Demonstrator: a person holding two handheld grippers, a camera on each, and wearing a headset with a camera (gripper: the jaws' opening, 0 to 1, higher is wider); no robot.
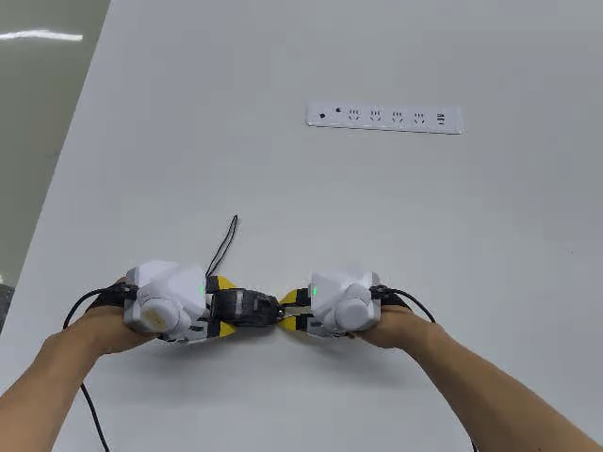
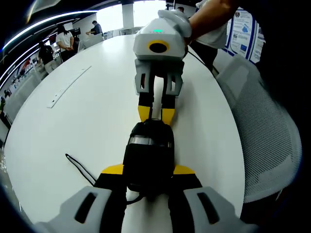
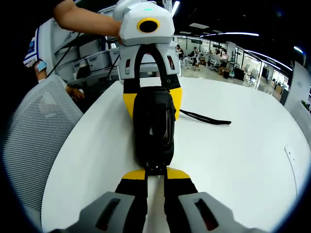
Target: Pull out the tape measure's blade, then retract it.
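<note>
- Beyond the tape measure (image 1: 243,307), well apart on the white table (image 1: 490,245), lies one power strip (image 1: 384,118); a black wrist strap (image 1: 223,243) trails from the tape measure toward it.
- My left gripper (image 1: 219,307) clamps the tape measure's case, jaws spread around it.
- My right gripper (image 1: 292,310) faces it from the opposite end, jaws nearly closed, pinching the blade tip (image 3: 155,169).
- Two grippers, one tape measure.

white table (image 1: 396,217) with power strip (image 1: 384,118), mesh chair (image 2: 262,131) beside.
</note>
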